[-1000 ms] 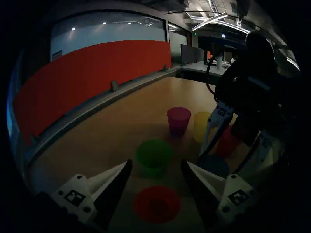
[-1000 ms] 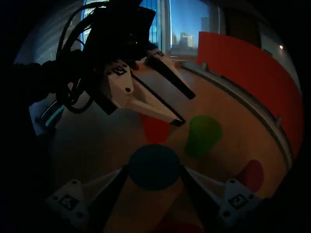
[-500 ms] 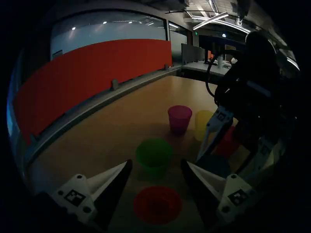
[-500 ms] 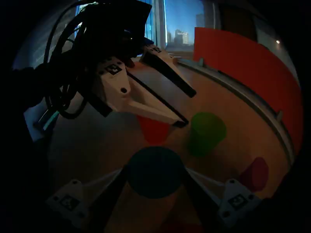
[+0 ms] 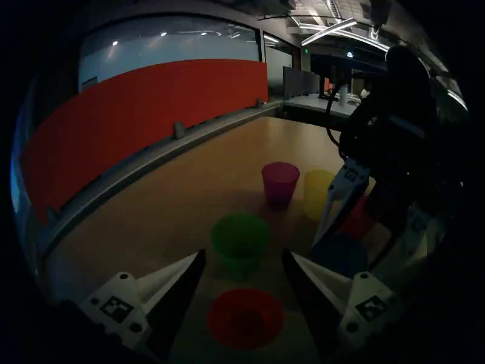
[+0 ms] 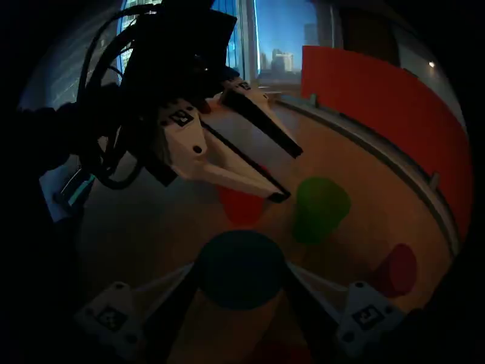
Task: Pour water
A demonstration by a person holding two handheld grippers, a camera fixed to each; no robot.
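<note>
The wooden counter (image 5: pixel 200 182) is the biggest thing in the left gripper view, running from the bottom up toward the dim office at the upper right, with a long red wall panel (image 5: pixel 139 115) along its edge on the left. My left tongs (image 5: pixel 242 256) sit at the bottom of that view, fingers well apart with nothing held, aimed over the green cup (image 5: pixel 240 236) and the red cup (image 5: pixel 245 315) just below it. My right tongs (image 6: pixel 241 267) are clamped on the blue cup (image 6: pixel 242 276) at the lower middle of the right gripper view, one finger against each side of its wall. In the left gripper view that cup shows at the right, below the yellow cup (image 5: pixel 316 191) and the magenta cup (image 5: pixel 280 182). I cannot tell whether its base rests on the counter or hangs just above it, and the light is too dim to show whether there is water inside. I take it for a thin plastic tumbler: light when empty, smooth, with a wall that would give under a hard squeeze. So I judge the best hold is across the middle of the wall, below the rim, firm enough not to slip but not enough to buckle it. If it is full it will feel heavier and slosh, so the tilt toward a receiving cup should be slow
</note>
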